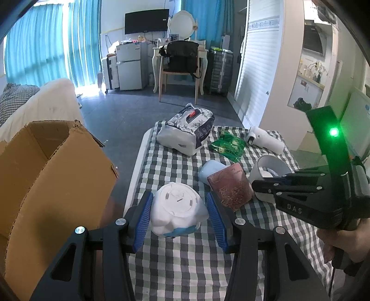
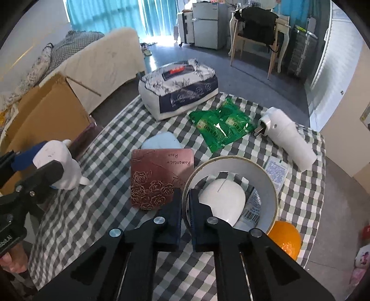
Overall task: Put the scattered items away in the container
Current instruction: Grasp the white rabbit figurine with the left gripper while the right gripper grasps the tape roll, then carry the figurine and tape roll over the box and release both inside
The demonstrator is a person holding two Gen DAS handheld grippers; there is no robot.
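White figurine (image 1: 178,208) base-up off the checked cloth, tape roll (image 2: 231,189) ringing a white mouse (image 2: 223,196), cardboard box (image 1: 46,166) open

Teal curtains (image 1: 46,46) glowing with daylight, grey tiled floor (image 1: 129,111), wall-mounted television (image 1: 146,21), wooden chair (image 1: 180,69), cream sofa (image 2: 104,60)

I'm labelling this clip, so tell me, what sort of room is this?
Probably a small studio flat or bedsit: a bed beside the checked table, a mini fridge and dressing table with mirror.

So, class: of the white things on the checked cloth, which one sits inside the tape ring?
The computer mouse; it lies within the ring, unlike the white dispenser lying apart.
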